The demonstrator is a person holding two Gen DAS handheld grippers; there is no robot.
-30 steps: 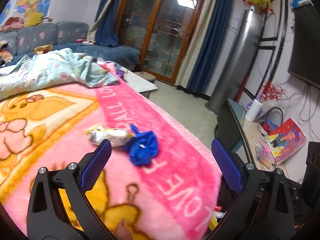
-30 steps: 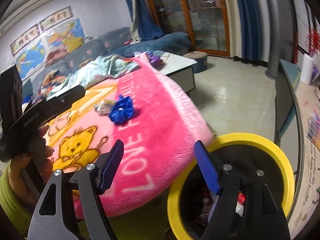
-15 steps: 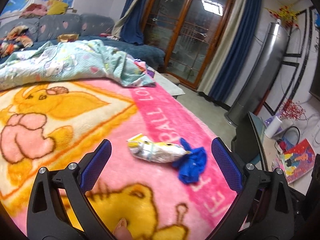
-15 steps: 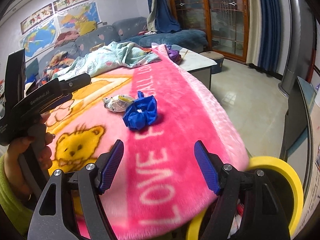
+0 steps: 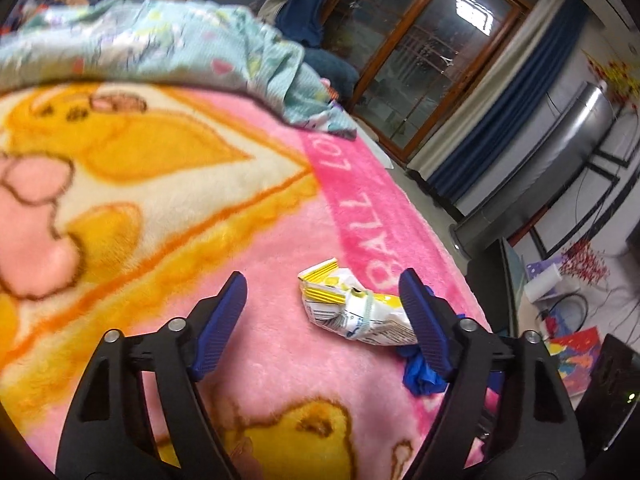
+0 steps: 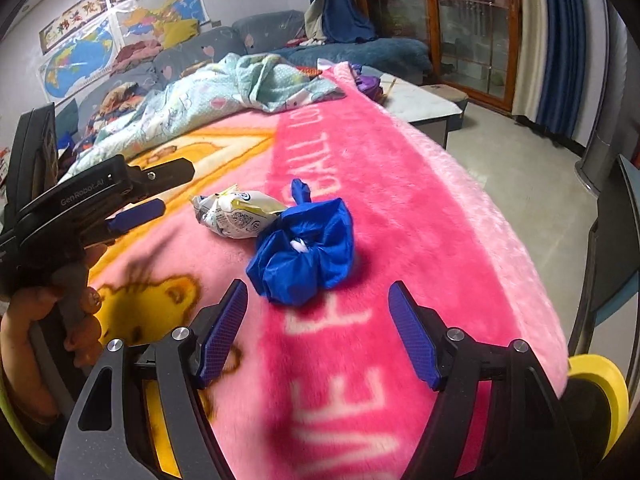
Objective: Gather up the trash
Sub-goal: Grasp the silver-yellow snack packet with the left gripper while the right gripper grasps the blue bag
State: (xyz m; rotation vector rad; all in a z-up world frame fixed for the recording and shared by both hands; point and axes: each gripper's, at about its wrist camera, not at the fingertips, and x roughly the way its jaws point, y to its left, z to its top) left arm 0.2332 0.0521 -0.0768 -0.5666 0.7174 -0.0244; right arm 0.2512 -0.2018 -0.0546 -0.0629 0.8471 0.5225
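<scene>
A crumpled white-and-yellow snack wrapper (image 5: pixel 352 310) (image 6: pixel 234 216) lies on the pink cartoon blanket (image 5: pixel 280 360) (image 6: pixel 420 208). A scrunched blue plastic bag (image 6: pixel 306 250) (image 5: pixel 418 376) touches its right end. My left gripper (image 5: pixel 324 312) hovers over the wrapper, its jaws closing, the pads not pressing on it; the wrapper lies near the right pad. In the right wrist view the left gripper (image 6: pixel 136 200) is held by a hand at the left. My right gripper (image 6: pixel 318 322) is open just short of the blue bag, nothing between its pads.
A yellow-rimmed bin (image 6: pixel 596 384) stands below the blanket's near right edge. A pale blue quilt (image 6: pixel 224 96) is heaped at the far side. Beyond are a sofa (image 6: pixel 260 36), a low table (image 6: pixel 420 104), bare floor (image 6: pixel 532 176) and a dark stand (image 5: pixel 500 280).
Both grippers have moved forward and down toward the trash. The left jaws have narrowed around the wrapper's place. The bin has slid almost out of the right wrist view.
</scene>
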